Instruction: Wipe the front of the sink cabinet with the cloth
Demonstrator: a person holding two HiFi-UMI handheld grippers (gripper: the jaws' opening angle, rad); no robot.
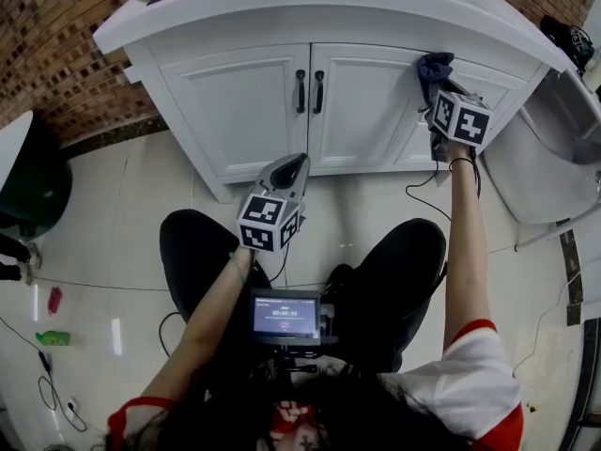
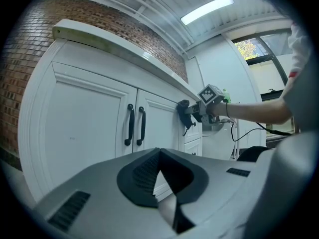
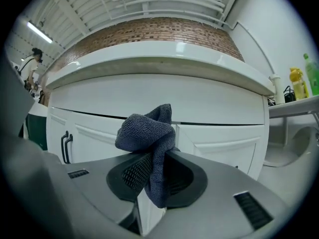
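The white sink cabinet [image 1: 254, 101] has two doors with black handles [image 1: 310, 90] and drawers on its right. A dark blue-grey cloth [image 1: 434, 67] is pressed against the cabinet's upper right front, just under the countertop. My right gripper [image 1: 438, 87] is shut on this cloth [image 3: 148, 133], which bunches up above the right gripper [image 3: 154, 166]. The left gripper [image 1: 293, 165] hangs low before the doors, apart from them. In its own view the left gripper [image 2: 160, 156] is shut with nothing held, and the cloth [image 2: 185, 111] shows far right on the cabinet [image 2: 79, 128].
A white basin [image 1: 554, 148] stands right of the cabinet, with cables trailing on the tiled floor [image 1: 122, 252]. A dark green bin [image 1: 38, 181] sits at far left. Brick wall [image 1: 56, 45] backs the cabinet. Bottles [image 3: 301, 81] stand on a shelf at right. The person's knees [image 1: 394, 261] lie below.
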